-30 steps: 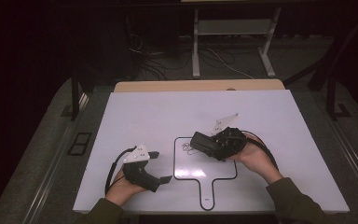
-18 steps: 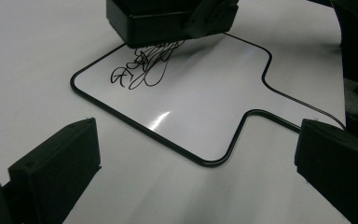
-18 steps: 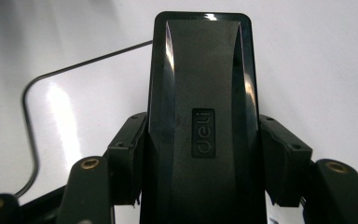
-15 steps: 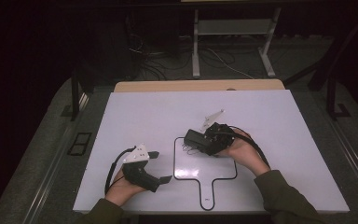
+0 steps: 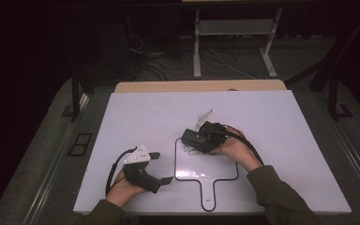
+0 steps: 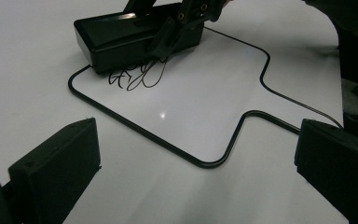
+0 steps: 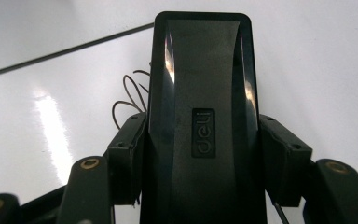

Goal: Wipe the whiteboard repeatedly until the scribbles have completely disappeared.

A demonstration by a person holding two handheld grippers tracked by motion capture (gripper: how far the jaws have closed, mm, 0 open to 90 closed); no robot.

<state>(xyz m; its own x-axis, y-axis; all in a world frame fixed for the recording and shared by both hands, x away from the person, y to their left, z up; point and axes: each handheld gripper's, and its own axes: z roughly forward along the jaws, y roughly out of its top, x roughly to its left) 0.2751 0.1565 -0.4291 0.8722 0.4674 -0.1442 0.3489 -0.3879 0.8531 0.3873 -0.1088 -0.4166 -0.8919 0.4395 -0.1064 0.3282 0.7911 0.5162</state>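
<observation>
A small white board with a black rim and a handle (image 5: 215,166) lies flat on the white table (image 5: 145,112). A black scribble (image 6: 137,77) marks its far left corner. My right gripper (image 5: 205,138) is shut on a black board eraser (image 5: 193,138), which sits at that corner beside the scribble. In the right gripper view the eraser (image 7: 200,93) runs lengthwise between the pads (image 7: 128,154), with the scribble (image 7: 130,100) showing on its left. My left gripper (image 5: 163,167) rests on the table left of the board, jaws wide apart and bare (image 6: 196,172).
A wooden strip (image 5: 197,86) borders the table's far edge. Behind it, cables and a metal stand's legs (image 5: 234,47) lie on the dark floor. White tabletop stretches away on the far side and to the right of the board.
My right gripper has carried the eraser leftward across the board toward its far left corner. The left gripper has stayed where it was.
</observation>
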